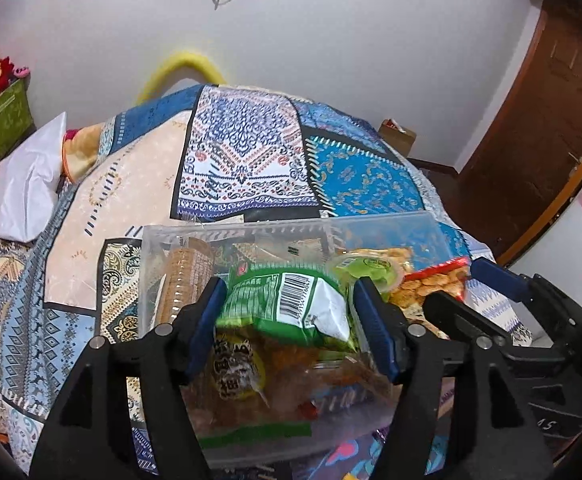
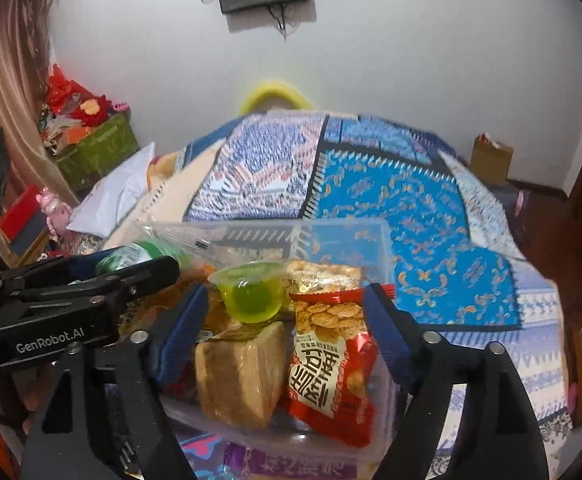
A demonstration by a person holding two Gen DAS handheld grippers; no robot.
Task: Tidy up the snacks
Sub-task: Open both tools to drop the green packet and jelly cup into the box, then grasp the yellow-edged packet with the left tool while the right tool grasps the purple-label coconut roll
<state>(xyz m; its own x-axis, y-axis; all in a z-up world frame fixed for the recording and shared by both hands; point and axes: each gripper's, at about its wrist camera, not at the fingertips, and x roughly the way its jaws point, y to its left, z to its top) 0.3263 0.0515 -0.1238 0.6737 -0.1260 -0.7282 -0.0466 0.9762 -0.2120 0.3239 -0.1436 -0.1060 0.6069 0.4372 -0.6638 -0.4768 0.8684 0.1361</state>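
Snacks are seen packed in the clear plastic bin (image 1: 391,226) on the patterned bed (image 1: 251,152), with left tongs (image 1: 287,312) apart around the green foil packet (image 1: 291,304) and right tongs (image 2: 283,328) apart over the red cracker bag (image 2: 327,364), so placement seems finishing and withdrawal is judged next.
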